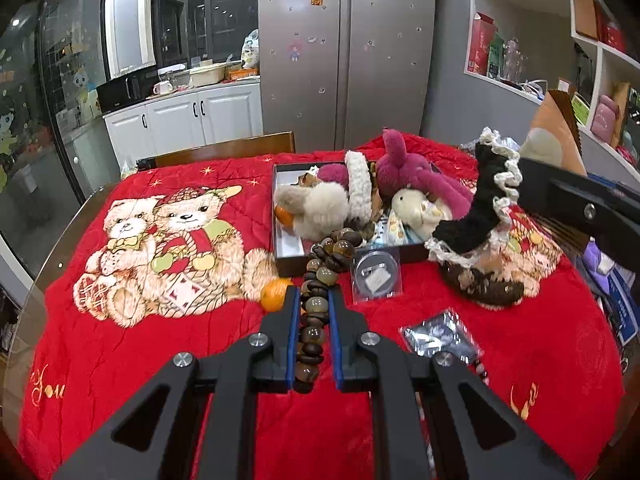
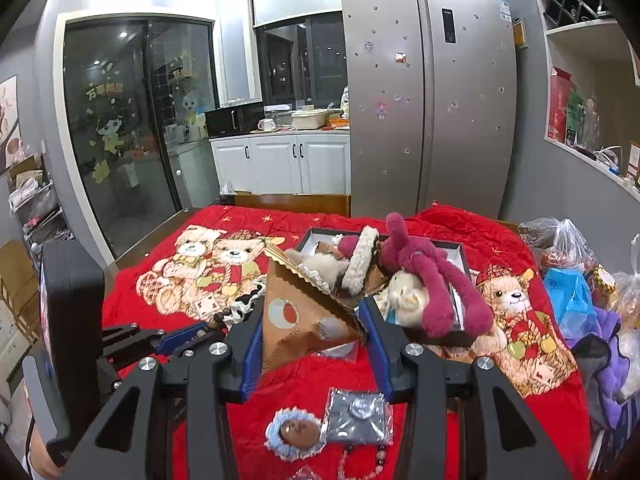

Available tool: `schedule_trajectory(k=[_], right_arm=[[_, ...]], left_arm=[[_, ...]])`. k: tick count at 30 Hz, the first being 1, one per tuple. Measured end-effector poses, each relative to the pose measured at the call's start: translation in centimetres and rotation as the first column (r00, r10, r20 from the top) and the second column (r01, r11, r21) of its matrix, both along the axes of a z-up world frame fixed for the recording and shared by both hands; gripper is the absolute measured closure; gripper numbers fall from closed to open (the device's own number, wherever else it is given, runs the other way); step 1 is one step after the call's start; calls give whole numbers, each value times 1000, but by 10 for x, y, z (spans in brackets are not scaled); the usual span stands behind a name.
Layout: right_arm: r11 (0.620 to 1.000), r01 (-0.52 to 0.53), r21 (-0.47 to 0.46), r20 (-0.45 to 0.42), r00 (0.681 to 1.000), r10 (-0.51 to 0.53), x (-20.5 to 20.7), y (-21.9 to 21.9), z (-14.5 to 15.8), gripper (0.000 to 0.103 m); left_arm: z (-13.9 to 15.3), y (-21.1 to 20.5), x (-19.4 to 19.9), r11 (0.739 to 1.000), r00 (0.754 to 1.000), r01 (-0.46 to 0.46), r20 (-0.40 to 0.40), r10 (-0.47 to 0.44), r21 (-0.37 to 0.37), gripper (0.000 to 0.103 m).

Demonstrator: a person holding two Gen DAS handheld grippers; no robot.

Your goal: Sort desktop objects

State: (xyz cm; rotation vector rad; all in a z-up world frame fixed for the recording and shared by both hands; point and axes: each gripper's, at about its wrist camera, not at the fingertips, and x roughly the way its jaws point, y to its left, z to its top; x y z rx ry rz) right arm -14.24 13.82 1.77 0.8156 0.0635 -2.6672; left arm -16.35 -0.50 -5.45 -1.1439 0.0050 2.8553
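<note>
My left gripper (image 1: 314,300) is clenched on a string of brown beads (image 1: 316,280); the strand runs between the blue pads and hangs forward over the front wall of the dark box (image 1: 288,262). An orange (image 1: 274,294) sits on the red blanket (image 1: 120,360) just beside the left fingertip.

My right gripper (image 2: 310,324) grips a brown paper cone (image 2: 298,312), point toward the camera, its scalloped rim toward the box. The left view shows the same gripper at the right edge, with a black knitted piece with cream frills (image 1: 486,204) in front of it.

The box holds soft toys: a magenta plush (image 1: 400,168), a cream plush (image 1: 412,206) and a beige fluffy one (image 1: 320,208).

In front of the box lies a clear square packet (image 1: 376,274). Nearer me a silver foil packet (image 2: 358,414) lies on the blanket, a blue-frilled round piece (image 2: 296,432) touching its left edge.
</note>
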Motion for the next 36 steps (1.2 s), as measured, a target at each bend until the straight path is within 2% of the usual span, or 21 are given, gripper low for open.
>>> schedule_trajectory(k=[10,18,25,27,29,36], right_arm=[[998,23,55,31,999,-25,-49,-2,-3,58],[999,31,17,77,997,-33,-94,14,-17,58],[998,24,66,133,991,-33,-81,25,-37,58],[992,-9,123,174,985,-12,-68,25,-47,58],[989,8,147,185,982,-35,-61,31,-53,58],[998,11,62,182,983,-22,-62,43,-42,58]], left_arm=[[4,3,-68,1000,1000,2,8,-2,1,89],[-10,11,-97,1000,1000,19,25,-19,1,89],[-16,18,-92,999,998,50,31,-50,-3,93],[-15,20,-91,999,998,52,28,-52,-14,93],[-14,22,-90,998,998,58,23,-58,-5,93],[-11,23,-88,998,998,67,17,-67,-1,93]])
